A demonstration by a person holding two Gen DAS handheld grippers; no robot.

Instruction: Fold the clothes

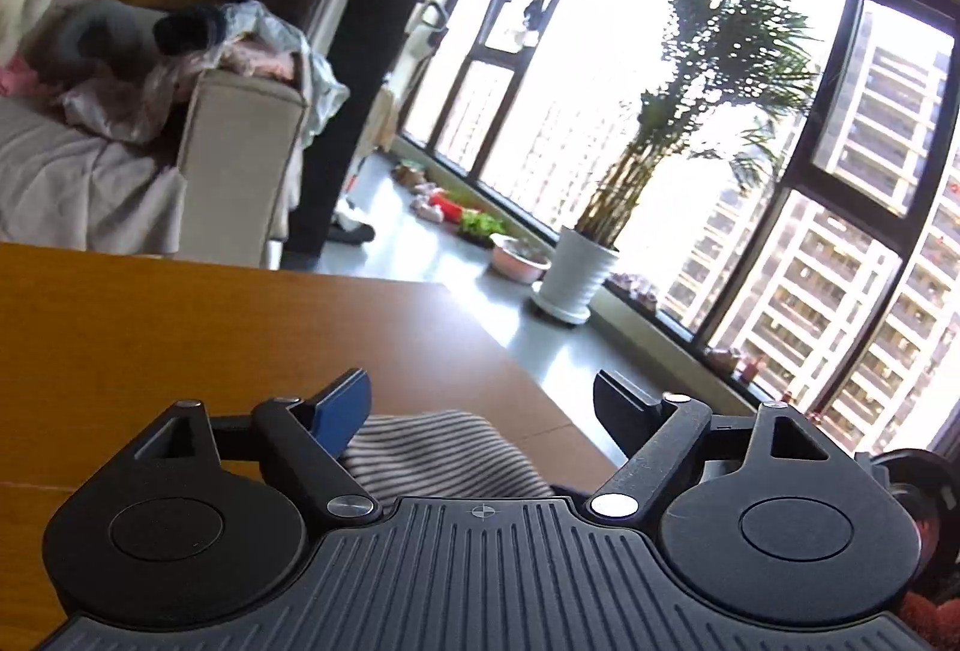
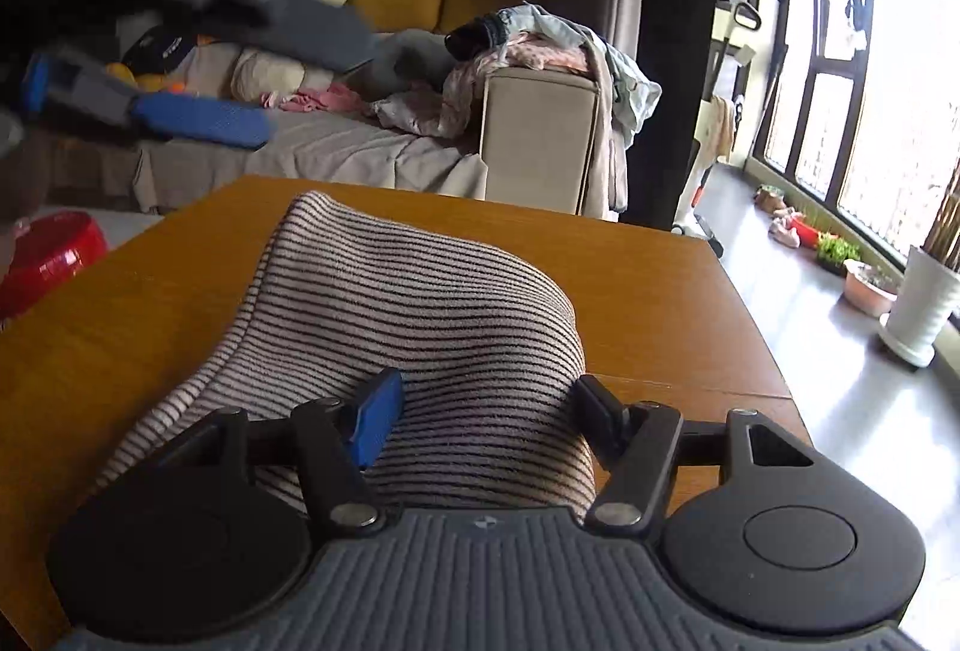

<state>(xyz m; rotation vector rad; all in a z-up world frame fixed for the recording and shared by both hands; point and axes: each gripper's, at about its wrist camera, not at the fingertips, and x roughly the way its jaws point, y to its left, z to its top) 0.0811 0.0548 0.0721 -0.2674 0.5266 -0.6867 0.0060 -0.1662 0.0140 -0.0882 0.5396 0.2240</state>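
1. Across the wooden bench (image 2: 630, 255) lies a striped garment (image 2: 420, 315), doubled over in a soft roll that runs from the near edge toward the far left corner, its rounded fold facing the right edge.
2. Beyond the bench's far edge a sofa (image 2: 540, 135) carries a heap of other clothes (image 2: 528, 45); whether those belong to the job I cannot tell.
3. Over the garment's near end hovers the right gripper (image 2: 486, 411), fingers spread wide, cloth showing between them but nothing pinched.
4. Above the bench's left side the left gripper (image 2: 204, 69) hangs in the air, blurred, fingers apart and seemingly empty; its own camera shows only a striped corner below it.
5. Risk, as I judge it: the roll looks loose and thick, so a pinch catching one layer would drag the fold open, and a pull toward the right edge could slide the whole bundle off the bench.
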